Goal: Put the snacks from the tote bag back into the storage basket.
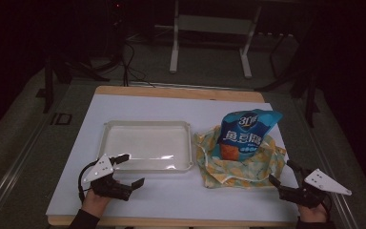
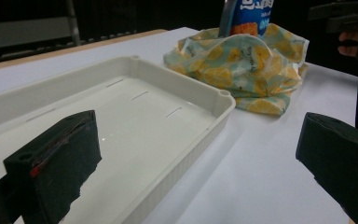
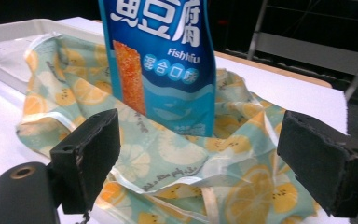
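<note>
A blue snack pouch printed with "Fish tofu" (image 1: pixel 246 134) stands upright on a crumpled lemon-patterned cloth bag (image 1: pixel 240 162), right of centre on the white sheet (image 1: pixel 181 195) that covers your table. Just left of the cloth, close but not clearly touching it, a shallow white plastic tray with slotted walls (image 1: pixel 145 125) lies flat. In the right gripper view the pouch (image 3: pixel 161 65) rises from the cloth's folds (image 3: pixel 177 154) straight ahead of your jaws.

Your left gripper (image 1: pixel 126 169) sits at the tray's near left corner, jaws spread wide and holding nothing; in the left gripper view its upper jaw hangs over the tray's (image 2: pixel 177 154) near rim. Your right gripper (image 1: pixel 282 172) rests at the cloth's near right edge, jaws likewise wide apart and empty. A grey three-cornered plate tops each gripper.

A light wooden tabletop edge (image 1: pixel 181 91) shows beyond the sheet. Behind it the room is dark: grey floor, a white metal stand with two legs (image 1: pixel 209 33), black cables (image 1: pixel 128 62) trailing across the floor.
</note>
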Demonstrator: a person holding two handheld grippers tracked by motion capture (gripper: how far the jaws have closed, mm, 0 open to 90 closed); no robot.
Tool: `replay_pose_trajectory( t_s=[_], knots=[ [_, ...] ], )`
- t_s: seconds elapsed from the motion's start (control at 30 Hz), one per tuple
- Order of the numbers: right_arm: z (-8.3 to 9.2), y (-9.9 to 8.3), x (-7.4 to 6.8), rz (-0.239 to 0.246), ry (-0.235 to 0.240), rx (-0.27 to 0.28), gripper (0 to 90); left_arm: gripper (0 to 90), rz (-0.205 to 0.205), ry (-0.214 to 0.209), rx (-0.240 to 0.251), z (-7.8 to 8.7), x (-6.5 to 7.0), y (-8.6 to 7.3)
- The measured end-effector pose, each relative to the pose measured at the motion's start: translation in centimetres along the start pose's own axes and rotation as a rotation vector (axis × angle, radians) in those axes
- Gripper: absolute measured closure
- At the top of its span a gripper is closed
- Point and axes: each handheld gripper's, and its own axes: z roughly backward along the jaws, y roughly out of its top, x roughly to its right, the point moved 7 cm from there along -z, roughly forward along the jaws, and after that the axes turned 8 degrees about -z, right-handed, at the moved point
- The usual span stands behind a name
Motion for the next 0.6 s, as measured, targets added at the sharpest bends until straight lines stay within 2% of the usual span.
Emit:
replay_pose_trajectory(
  t_s=[0.1,0.17,0.23,0.3,0.37,0.43,0.5,0.53,0.6],
  knots=[
    [0.2,0.1,-0.1,-0.002,0.016,0.000,12.7,0.1,0.003,0.000,-0.021,0.5,-0.2,-0.1],
    [0.5,0.3,-0.2,-0.022,0.032,-0.002,12.6,0.1,0.018,-0.017,-0.018,0.9,-0.2,0.0],
    [0.8,0.3,-0.4,-0.037,0.052,-0.008,12.2,0.1,0.039,-0.030,-0.017,1.1,-0.1,-0.1],
    [1.2,0.3,-0.5,-0.037,0.061,-0.006,10.9,0.1,0.071,-0.062,-0.027,1.1,0.1,-0.1],
    [1.5,0.4,-0.6,-0.030,0.070,0.004,10.8,0.1,0.055,-0.047,-0.034,1.2,0.2,0.0],
    [2.0,0.5,-0.7,-0.019,0.095,0.018,10.6,0.1,0.043,-0.064,-0.032,1.3,0.5,0.3],
    [2.3,0.6,-0.6,-0.016,0.096,0.028,10.6,0.1,0.021,-0.045,-0.037,1.4,0.6,0.5],
    [2.4,0.7,-0.5,-0.019,0.101,0.027,10.6,0.1,0.025,-0.061,-0.035,1.3,0.7,0.6],
    [2.5,0.7,-0.4,-0.017,0.107,0.021,10.6,0.1,0.025,-0.055,-0.046,1.1,0.8,0.8]
  ],
)
